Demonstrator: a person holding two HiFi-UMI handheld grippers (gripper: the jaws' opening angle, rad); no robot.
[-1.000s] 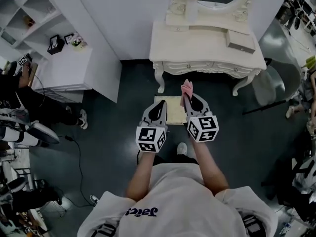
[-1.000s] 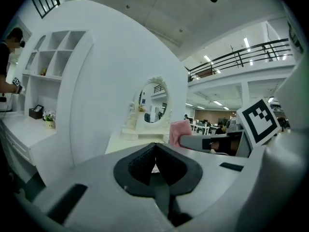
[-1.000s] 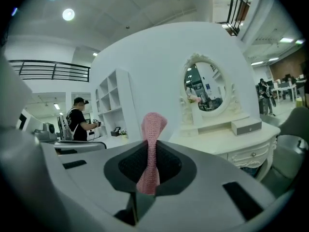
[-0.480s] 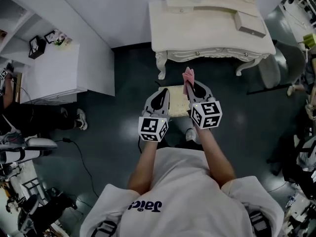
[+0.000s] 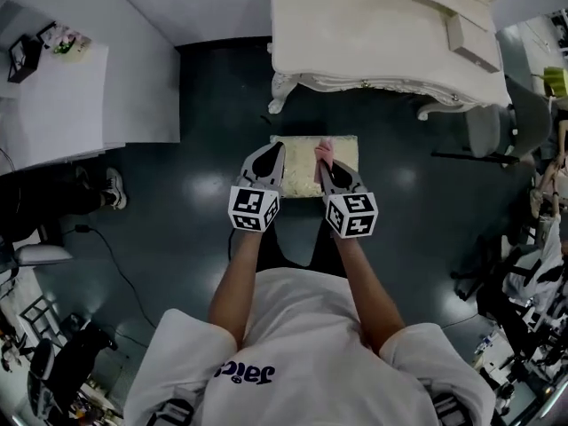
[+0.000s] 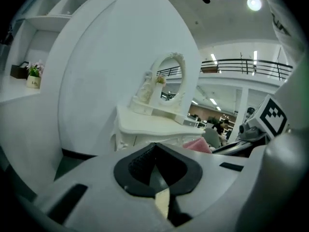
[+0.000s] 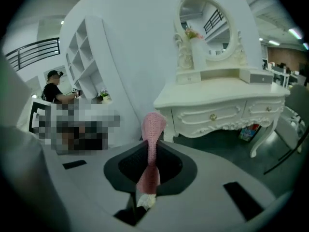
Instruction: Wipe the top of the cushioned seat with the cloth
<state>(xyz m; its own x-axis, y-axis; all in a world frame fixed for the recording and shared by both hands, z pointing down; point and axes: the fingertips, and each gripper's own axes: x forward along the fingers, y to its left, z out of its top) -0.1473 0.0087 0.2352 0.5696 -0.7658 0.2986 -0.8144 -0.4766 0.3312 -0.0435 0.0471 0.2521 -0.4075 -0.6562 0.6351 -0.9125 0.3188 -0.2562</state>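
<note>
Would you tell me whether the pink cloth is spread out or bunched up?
Bunched up: the right gripper pinches the cloth into a narrow upright strip, not spread on the seat.

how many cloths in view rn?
1. The pink cloth is pinched in the right gripper, in front of the cushioned seat in the head view. The left gripper is shut on nothing. Others could be hidden elsewhere.

Only lettering: a dark-blue script word across the person's white cotton T-shirt [image 5: 251, 373], upside down in head view, approx. "Jaict", last letters unsure. Small white plant pot [image 6: 33, 82] has a dark label, too small to read. Left gripper [image 5: 272, 148] & right gripper [image 5: 322, 161] cubes: b/w square codes, no letters.
</note>
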